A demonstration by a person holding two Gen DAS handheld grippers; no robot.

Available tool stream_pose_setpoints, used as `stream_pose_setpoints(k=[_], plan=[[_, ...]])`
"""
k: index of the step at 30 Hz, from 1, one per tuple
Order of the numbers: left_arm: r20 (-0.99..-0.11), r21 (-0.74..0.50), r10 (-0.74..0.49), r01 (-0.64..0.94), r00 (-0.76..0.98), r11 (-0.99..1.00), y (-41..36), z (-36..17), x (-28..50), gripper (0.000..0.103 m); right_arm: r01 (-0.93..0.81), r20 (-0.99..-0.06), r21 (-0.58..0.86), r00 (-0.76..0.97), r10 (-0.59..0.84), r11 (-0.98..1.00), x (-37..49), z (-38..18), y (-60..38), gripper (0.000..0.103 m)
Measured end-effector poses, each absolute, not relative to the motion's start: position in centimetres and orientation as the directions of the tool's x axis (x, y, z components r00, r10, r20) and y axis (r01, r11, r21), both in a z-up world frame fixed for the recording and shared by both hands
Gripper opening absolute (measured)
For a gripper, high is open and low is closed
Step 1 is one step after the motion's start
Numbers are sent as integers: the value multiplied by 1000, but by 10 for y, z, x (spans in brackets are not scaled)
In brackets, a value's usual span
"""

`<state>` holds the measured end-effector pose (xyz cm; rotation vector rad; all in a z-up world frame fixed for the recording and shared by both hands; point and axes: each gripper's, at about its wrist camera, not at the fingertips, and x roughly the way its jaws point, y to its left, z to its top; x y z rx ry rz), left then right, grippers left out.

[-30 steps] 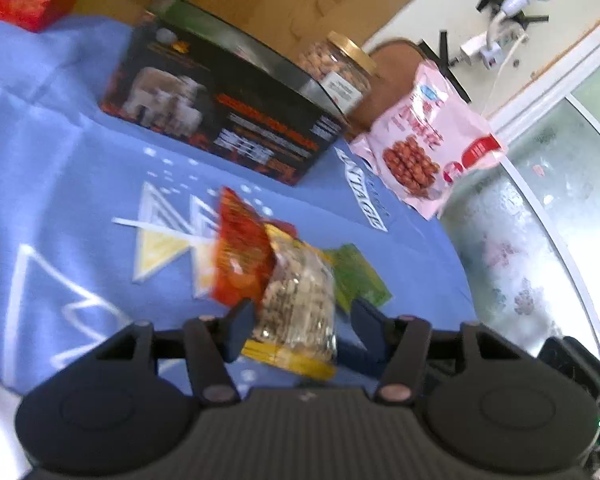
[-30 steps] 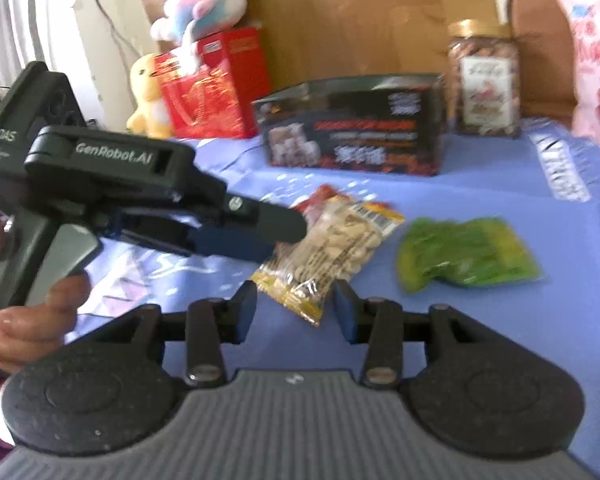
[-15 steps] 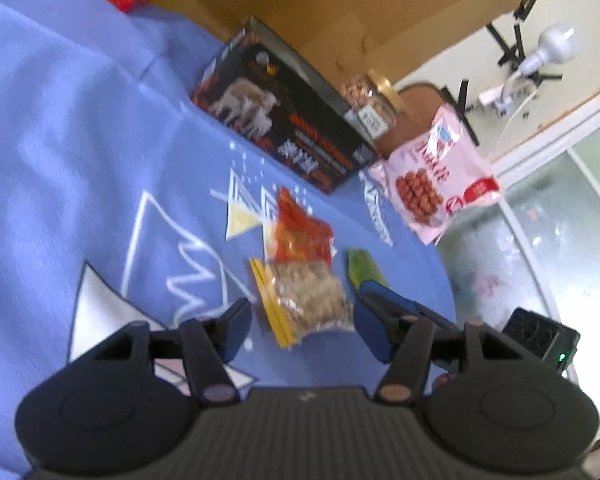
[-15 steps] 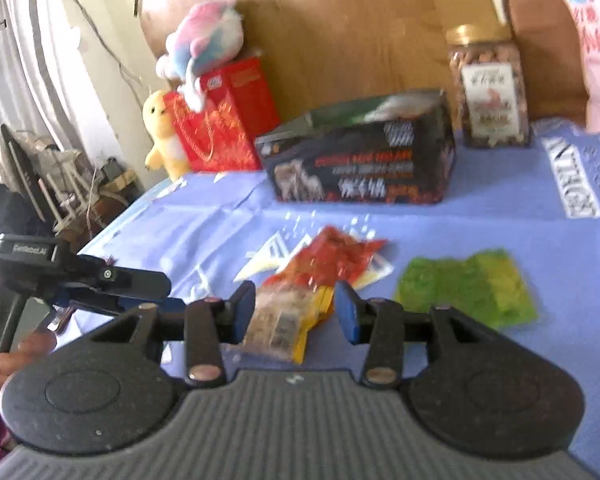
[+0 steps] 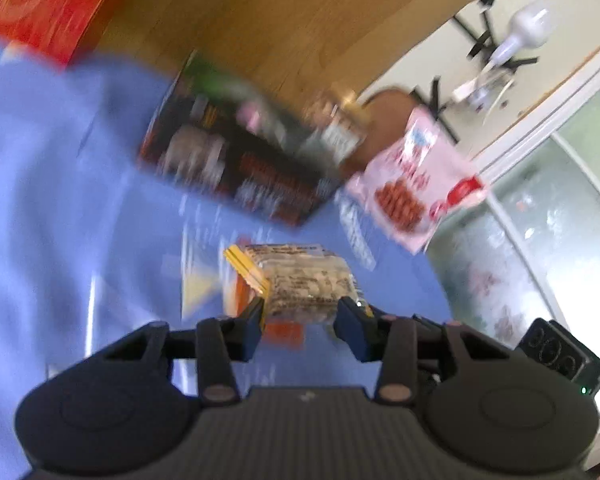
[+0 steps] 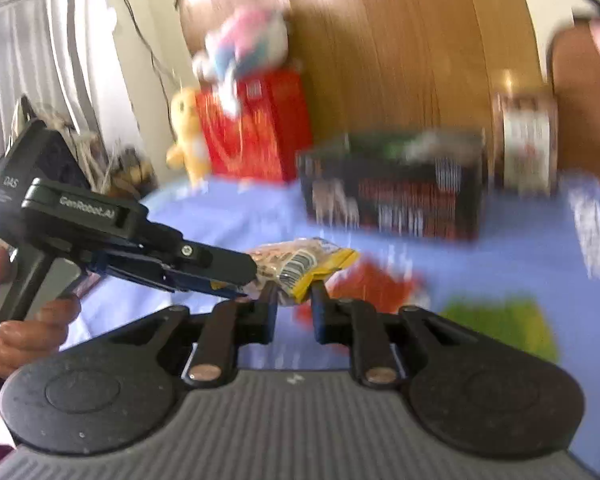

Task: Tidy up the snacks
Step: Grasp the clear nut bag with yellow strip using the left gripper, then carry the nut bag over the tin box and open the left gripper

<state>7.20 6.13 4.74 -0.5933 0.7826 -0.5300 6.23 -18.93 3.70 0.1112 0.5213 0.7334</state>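
The left gripper point(image 5: 298, 322) has its blue fingers closed against both sides of a clear, yellow-edged packet of pale nuts point(image 5: 300, 284), lifted above the blue printed tablecloth point(image 5: 60, 220). In the right wrist view the right gripper point(image 6: 294, 308) pinches the same packet's yellow end between narrowly set fingers — both grippers have hold of it. Beneath lies a red-orange snack pouch point(image 6: 372, 280); a green packet point(image 6: 504, 324) rests near right. Farther back stands a black printed box point(image 6: 392, 192) — blurred.
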Motion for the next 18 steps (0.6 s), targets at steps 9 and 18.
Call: stream_pose_setpoints(k=[9, 18], plan=[[-515, -532, -497, 193, 699, 824, 64, 82, 193, 40, -541, -412, 201, 709, 572, 816, 184, 51, -147, 21], [-535, -474, -374, 97, 757, 875, 66, 77, 210, 54, -469, -450, 197, 737, 505, 861, 192, 44, -149, 28]])
